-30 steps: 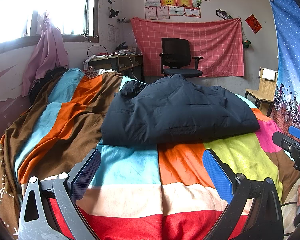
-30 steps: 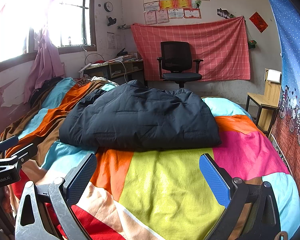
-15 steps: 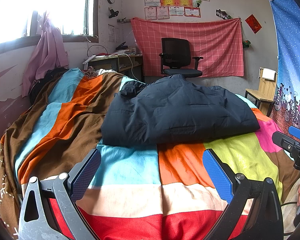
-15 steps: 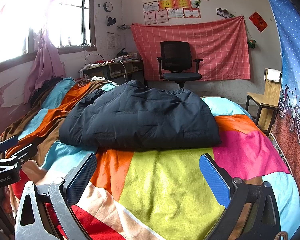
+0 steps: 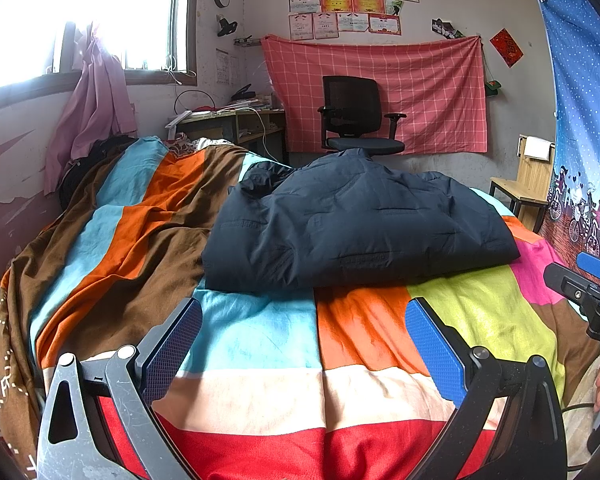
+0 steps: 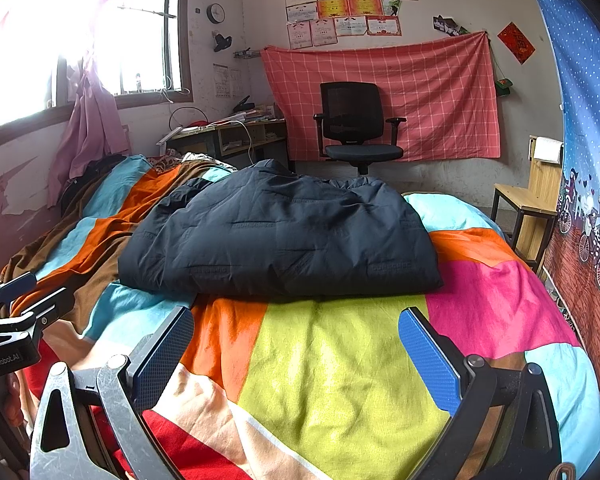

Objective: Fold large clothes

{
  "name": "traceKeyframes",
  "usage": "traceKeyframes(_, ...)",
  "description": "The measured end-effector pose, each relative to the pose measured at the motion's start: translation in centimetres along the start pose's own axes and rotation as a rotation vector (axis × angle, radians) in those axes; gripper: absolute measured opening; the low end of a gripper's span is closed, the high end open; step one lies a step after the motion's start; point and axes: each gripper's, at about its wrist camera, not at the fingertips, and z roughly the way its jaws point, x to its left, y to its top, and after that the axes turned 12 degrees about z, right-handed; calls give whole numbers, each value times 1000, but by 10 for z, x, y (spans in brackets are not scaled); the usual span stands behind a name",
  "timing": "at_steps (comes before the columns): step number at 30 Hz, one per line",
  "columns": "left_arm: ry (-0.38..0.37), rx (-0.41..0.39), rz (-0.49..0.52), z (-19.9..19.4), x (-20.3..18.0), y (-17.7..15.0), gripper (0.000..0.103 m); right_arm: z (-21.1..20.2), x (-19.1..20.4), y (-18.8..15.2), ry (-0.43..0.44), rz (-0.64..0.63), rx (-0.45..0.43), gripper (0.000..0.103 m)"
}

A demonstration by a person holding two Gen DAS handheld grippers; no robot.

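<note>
Dark padded jacket point(image 5: 352, 224) lies folded in a bundle mid-bed on the striped multicolour bedspread point(image 5: 260, 332); its sleeves and collar are tucked out of sight, far edge hidden behind its own bulk. Left gripper point(image 5: 304, 344) low over the near bedspread, pointing level at the jacket, jaws wide, nothing between. Right gripper point(image 6: 296, 348) same pose, wide apart, empty, well short of the jacket. Gripper bodies cut off by frame bottom.
</note>
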Motion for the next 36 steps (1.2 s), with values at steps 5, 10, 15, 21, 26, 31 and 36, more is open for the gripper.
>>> traceKeyframes(5, 0, -1, 1, 0, 0, 0, 100, 0, 0, 0, 0, 0, 0, 103)
traceKeyframes(10, -1, 1, 1, 0, -1, -1, 100, 0, 0, 0, 0, 1, 0, 103)
traceKeyframes(15, -2, 0, -1, 0, 0, 0, 100, 0, 0, 0, 0, 1, 1, 103)
traceKeyframes(21, -1, 49, -8, 7, 4, -1, 100, 0, 0, 0, 0, 1, 1, 103)
traceKeyframes(26, 22, 79, -16, 10, 9, -3, 100, 0, -1, 0, 0, 3, 1, 103)
traceKeyframes(31, 15, 74, 0, 11, 7, -4, 100, 0, -1, 1, 1, 0, 2, 103)
traceKeyframes(36, 9, 59, 19, 10, 5, -3, 100, 0, 0, 1, 0, 1, 1, 103)
